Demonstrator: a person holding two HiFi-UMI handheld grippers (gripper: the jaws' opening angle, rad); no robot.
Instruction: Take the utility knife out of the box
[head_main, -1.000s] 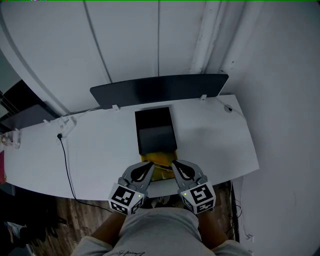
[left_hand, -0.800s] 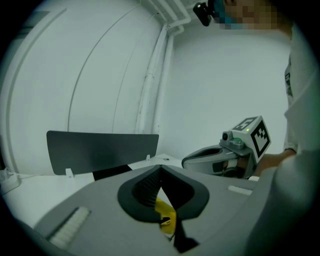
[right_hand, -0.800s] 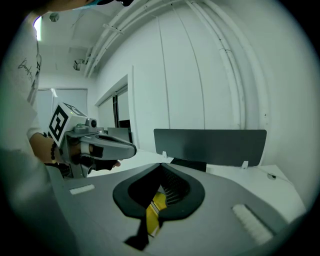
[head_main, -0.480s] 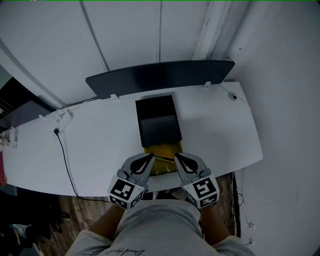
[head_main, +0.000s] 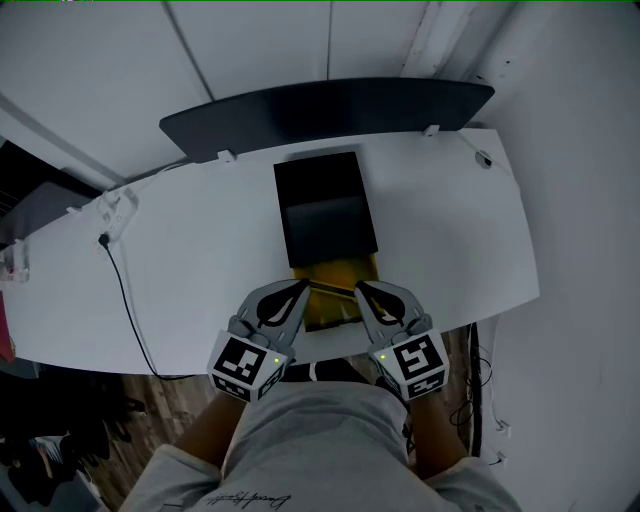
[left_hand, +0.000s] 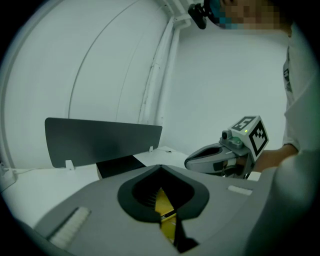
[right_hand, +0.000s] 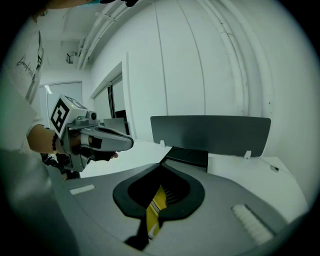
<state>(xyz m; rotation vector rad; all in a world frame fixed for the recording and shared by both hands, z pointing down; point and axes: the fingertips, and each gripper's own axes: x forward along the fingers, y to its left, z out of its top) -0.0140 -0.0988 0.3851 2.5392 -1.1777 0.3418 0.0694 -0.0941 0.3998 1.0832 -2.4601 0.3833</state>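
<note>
White worktop (head_main: 180, 270) under us, our left gripper (head_main: 301, 288) and right gripper (head_main: 361, 289), both pressed together, flank the yellow box (head_main: 335, 285), knife unseen, at the near edge, where one nudge could push it off.

A flat, black, rectangular box (head_main: 325, 200) is seen lying on the white table (head_main: 200, 270), its long side running from the near edge towards the far edge. Its far half is shown darker and its near half a lighter grey. From the near end a yellow insert (head_main: 335, 288) is drawn out part way, reaching towards the table's near edge, and a thin dark line is seen crossing it. A striped, printed edge is shown on the yellow in the right gripper view. Whether the utility knife lies in it cannot be told.
</note>
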